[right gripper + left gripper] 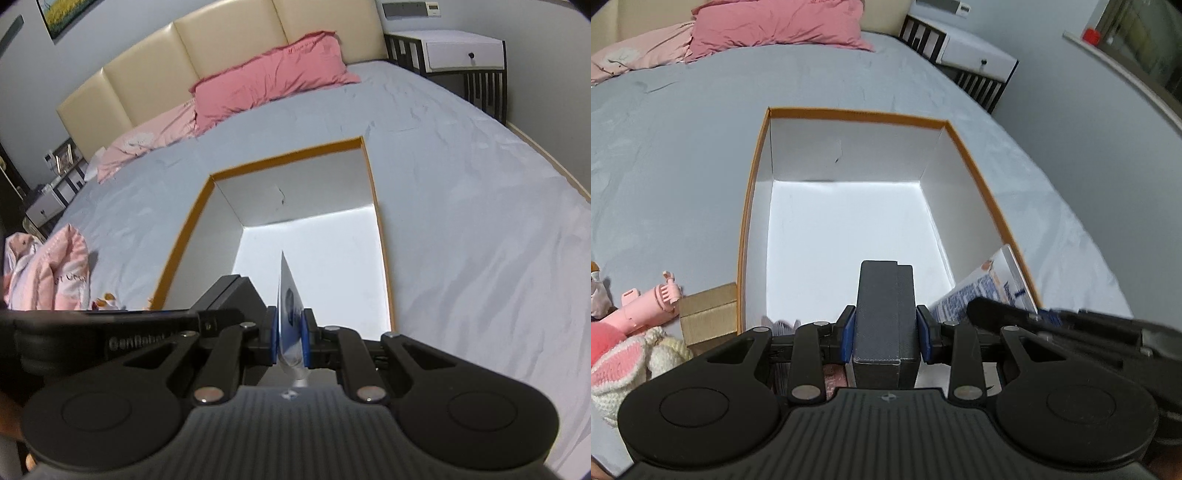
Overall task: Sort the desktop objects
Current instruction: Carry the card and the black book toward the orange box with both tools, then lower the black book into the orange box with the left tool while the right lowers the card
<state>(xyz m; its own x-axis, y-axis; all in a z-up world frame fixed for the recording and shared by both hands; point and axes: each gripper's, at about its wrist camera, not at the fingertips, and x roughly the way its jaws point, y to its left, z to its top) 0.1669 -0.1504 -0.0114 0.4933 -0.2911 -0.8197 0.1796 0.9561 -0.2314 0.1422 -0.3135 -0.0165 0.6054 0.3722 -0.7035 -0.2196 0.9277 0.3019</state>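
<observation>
Items in hand over the orange-rimmed box (753,206) on the bed: I judge the dark grey box (885,314) rigid and light, left gripper (885,328) clamping its flat sides; thin printed packet (290,306), flexible, slippery, pinched edge-on by right gripper (290,338).
</observation>
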